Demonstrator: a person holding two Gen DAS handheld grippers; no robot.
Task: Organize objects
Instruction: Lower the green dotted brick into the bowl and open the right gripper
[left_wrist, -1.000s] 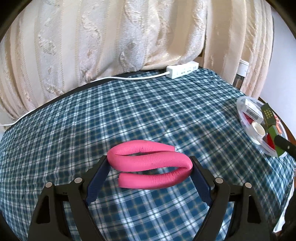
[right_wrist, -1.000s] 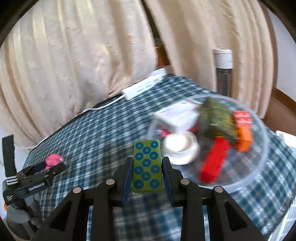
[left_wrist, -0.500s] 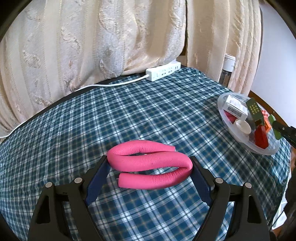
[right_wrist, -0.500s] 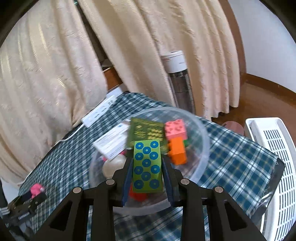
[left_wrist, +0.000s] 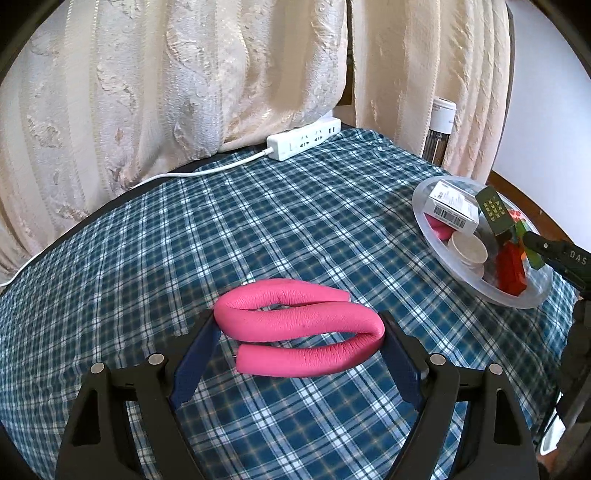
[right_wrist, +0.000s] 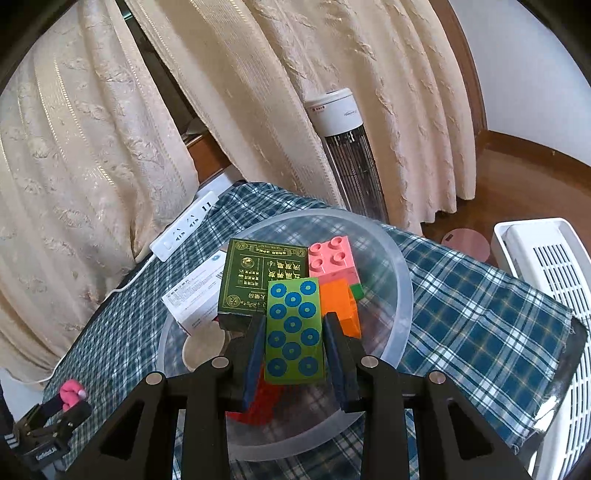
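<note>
My left gripper (left_wrist: 299, 332) is shut on a bent pink foam tube (left_wrist: 295, 321) and holds it above the plaid cloth (left_wrist: 258, 221). My right gripper (right_wrist: 293, 332) is shut on a green tile with blue dots (right_wrist: 294, 332) and holds it over the clear plastic bowl (right_wrist: 399, 280). The bowl holds a dark green box (right_wrist: 258, 280), a white box (right_wrist: 195, 295), a pink brick (right_wrist: 332, 258), an orange brick (right_wrist: 341, 302), a red brick (right_wrist: 258, 406) and a small white cup (right_wrist: 203, 349). The bowl also shows at the right in the left wrist view (left_wrist: 517, 295).
A white power strip (left_wrist: 304, 138) with its cord lies at the far edge of the table by the cream curtains (left_wrist: 184, 74). A tower heater (right_wrist: 347, 147) stands behind the table. A white slatted basket (right_wrist: 554, 295) stands to the right on the wooden floor.
My right gripper has carried the green tile from beside the bowl to above its contents. My left gripper has swung rightward with the pink tube, so the bowl shows more fully.
</note>
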